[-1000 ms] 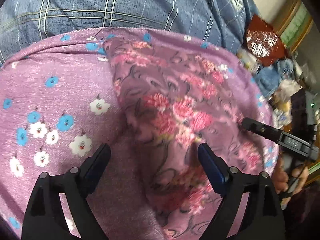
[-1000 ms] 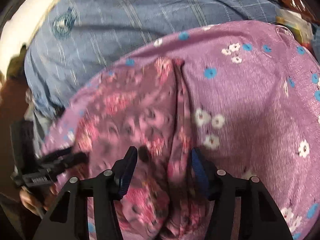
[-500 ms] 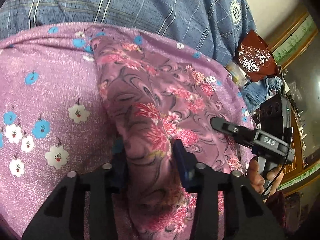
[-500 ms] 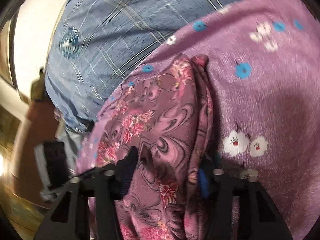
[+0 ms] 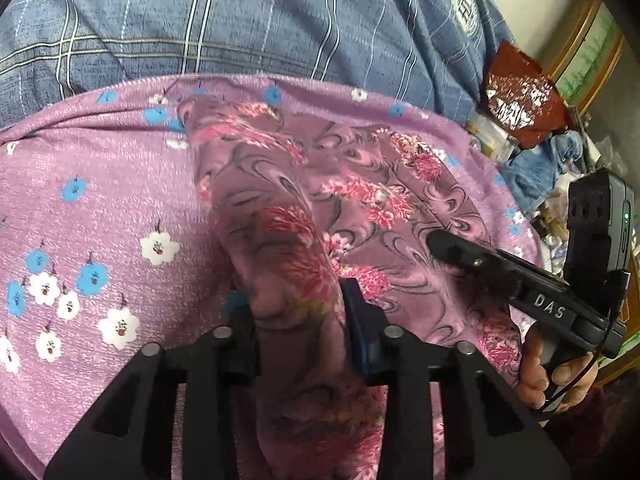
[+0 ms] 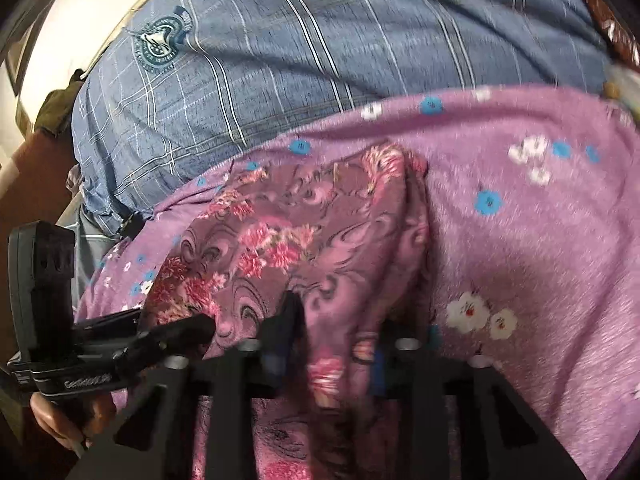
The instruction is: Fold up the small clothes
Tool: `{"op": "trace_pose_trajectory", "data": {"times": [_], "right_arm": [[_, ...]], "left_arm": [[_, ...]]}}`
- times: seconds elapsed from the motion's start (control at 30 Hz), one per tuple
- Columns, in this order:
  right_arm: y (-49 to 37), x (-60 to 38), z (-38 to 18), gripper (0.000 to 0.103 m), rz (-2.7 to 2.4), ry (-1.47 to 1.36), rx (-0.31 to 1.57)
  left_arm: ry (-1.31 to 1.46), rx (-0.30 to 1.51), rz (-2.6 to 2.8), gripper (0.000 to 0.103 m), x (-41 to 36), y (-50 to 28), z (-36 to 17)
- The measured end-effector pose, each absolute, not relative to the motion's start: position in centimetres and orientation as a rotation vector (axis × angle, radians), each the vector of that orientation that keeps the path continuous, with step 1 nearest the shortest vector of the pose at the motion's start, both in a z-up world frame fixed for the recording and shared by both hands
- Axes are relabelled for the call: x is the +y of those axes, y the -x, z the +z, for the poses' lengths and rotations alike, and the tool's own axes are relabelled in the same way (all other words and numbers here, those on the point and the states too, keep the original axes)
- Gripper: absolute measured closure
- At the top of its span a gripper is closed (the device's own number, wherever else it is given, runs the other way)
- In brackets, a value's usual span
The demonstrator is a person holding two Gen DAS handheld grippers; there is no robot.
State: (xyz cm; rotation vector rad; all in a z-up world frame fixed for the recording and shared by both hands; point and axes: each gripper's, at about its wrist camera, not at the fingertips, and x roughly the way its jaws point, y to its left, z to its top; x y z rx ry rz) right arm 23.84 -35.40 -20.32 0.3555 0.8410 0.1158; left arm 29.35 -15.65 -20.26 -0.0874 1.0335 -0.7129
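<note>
A small mauve garment with pink flowers and dark swirls lies on a purple sheet printed with blue and white blossoms. My left gripper is at the garment's near left edge, its jaws closing and the pads pinching a raised fold of the cloth. In the right wrist view the same garment is bunched between the pads of my right gripper, whose jaws are also closing on a fold at the near right edge. Each view shows the other tool resting on the garment, held by a hand.
A person's blue checked shirt fills the far side right behind the sheet. In the left wrist view a red-brown foil bag, a blue cloth and small clutter lie at the right.
Both pairs of jaws went from wide apart around the garment's near edge to pinched on gathered folds. The right gripper shifted sideways and rolled a little.
</note>
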Motion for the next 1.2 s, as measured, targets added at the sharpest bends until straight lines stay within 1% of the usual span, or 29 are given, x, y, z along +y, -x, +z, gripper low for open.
{"op": "trace_pose_trajectory", "data": {"times": [0.07,0.23,0.47,0.57,0.67,0.77,0.83,0.87,0.9,0.93,0.97,1.07,1.1,1.2], "right_arm": [[-23.4,-35.4,-19.2,0.082,0.118,-0.368,0.791],[-21.5,-34.1,-16.4,0.082,0.099,-0.313,0.679],[-19.0,-33.5,-12.6,0.082,0.176,-0.378,0.555],[-18.4,-32.2,-12.1,0.082,0.225,-0.411,0.577],[-18.4,-30.0,-13.0,0.083,0.279,-0.447,0.652],[-18.1,-27.0,-14.1,0.083,0.285,-0.421,0.715],[-18.0,-25.4,-15.3,0.082,0.277,-0.395,0.744],[-18.2,-24.5,-16.2,0.081,0.268,-0.372,0.768],[-18.5,-23.7,-17.1,0.078,0.252,-0.345,0.792],[-18.7,-23.3,-18.0,0.073,0.235,-0.324,0.815],[-19.1,-23.1,-19.0,0.071,0.202,-0.302,0.844],[-19.7,-24.3,-19.4,0.065,0.219,-0.386,0.873],[-19.8,-25.0,-19.0,0.064,0.24,-0.426,0.864],[-19.5,-27.4,-17.7,0.056,0.235,-0.463,0.799]], "left_arm": [[0.1,1.018,-0.714,0.076,-15.3,-29.2,-19.8],[0.076,0.922,-0.732,0.076,-15.0,-27.8,-17.1],[0.055,0.841,-0.734,0.076,-12.4,-25.6,-13.4],[0.039,0.869,-0.693,0.076,-10.1,-24.4,-13.4],[0.07,0.936,-0.641,0.076,-7.1,-23.5,-14.7],[0.032,0.975,-0.589,0.075,-5.5,-23.6,-16.3],[0.03,1.037,-0.552,0.07,-5.0,-24.5,-18.3],[0.019,1.097,-0.523,0.059,-4.9,-25.2,-20.1],[0.016,1.108,-0.502,0.042,-4.8,-25.4,-20.8],[0.026,1.098,-0.475,0.034,-4.5,-25.7,-21.0],[0.035,1.098,-0.467,0.031,-4.4,-25.8,-20.9],[0.036,1.1,-0.469,0.03,-4.4,-25.7,-21.0],[0.033,1.1,-0.471,0.03,-4.4,-25.6,-20.9],[0.024,1.085,-0.465,0.03,-3.8,-25.6,-20.3]]}}
